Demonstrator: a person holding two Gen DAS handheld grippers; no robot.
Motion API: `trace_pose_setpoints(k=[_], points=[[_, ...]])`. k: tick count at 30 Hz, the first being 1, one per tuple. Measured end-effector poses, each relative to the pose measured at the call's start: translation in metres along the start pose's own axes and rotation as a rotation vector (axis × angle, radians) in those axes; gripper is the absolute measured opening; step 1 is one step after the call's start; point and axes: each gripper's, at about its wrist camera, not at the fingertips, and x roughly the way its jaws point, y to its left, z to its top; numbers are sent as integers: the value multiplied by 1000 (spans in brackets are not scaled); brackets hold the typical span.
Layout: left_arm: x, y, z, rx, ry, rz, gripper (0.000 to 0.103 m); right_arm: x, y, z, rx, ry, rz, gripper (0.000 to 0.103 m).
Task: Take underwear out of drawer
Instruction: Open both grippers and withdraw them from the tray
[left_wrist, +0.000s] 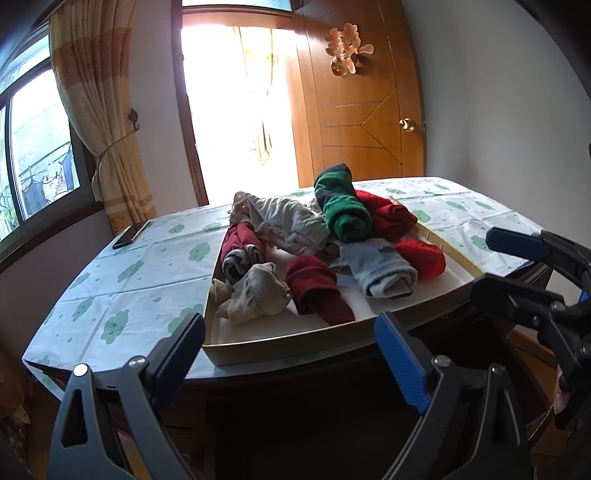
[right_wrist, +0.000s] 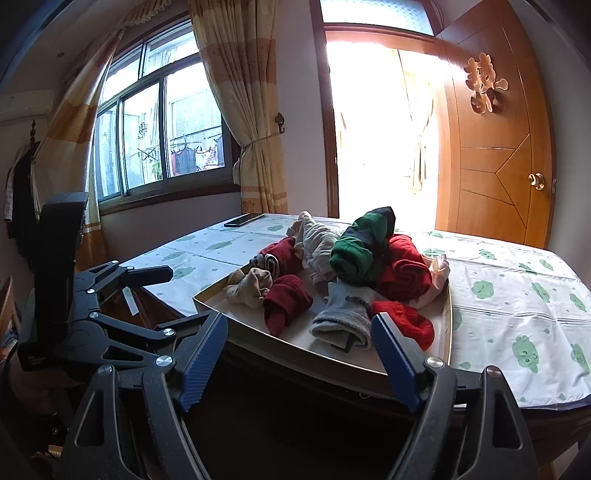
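On bench (left_wrist: 122, 273): shallow drawer (left_wrist: 295, 341) at near edge, rolled underwear (left_wrist: 341, 214) heaped inside.
Left tool (left_wrist: 290, 345): jaws wide, empty, short of drawer.
Right tool (right_wrist: 299, 345): same.
Approach: pick one top roll, pinch mid-body, lift clear.

Each handheld gripper, the left gripper (left_wrist: 290, 338) and the right gripper (right_wrist: 299, 336), is a black plastic frame with triangular cut-outs. Round silver screws sit at the pivots. The fingers (left_wrist: 400, 360) carry ribbed blue pads.
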Motion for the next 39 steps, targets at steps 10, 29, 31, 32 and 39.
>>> trace_pose_setpoints(k=[10, 29, 31, 32, 39], points=[[-1, -1, -4, -7, -2, -2, 98, 0, 2, -3, 9, 2, 13, 82], [-3, -3, -3, -12, -4, -3, 98, -7, 5, -3, 7, -15, 28, 83], [-3, -3, -4, -11, -5, -4, 98, -7, 5, -3, 8, -14, 29, 83], [-3, -3, -4, -10, -5, -3, 98, -7, 5, -3, 8, -14, 29, 83], [-1, -2, -2, -20, 15, -17, 98, -6, 6, -4, 5, -12, 31, 83]])
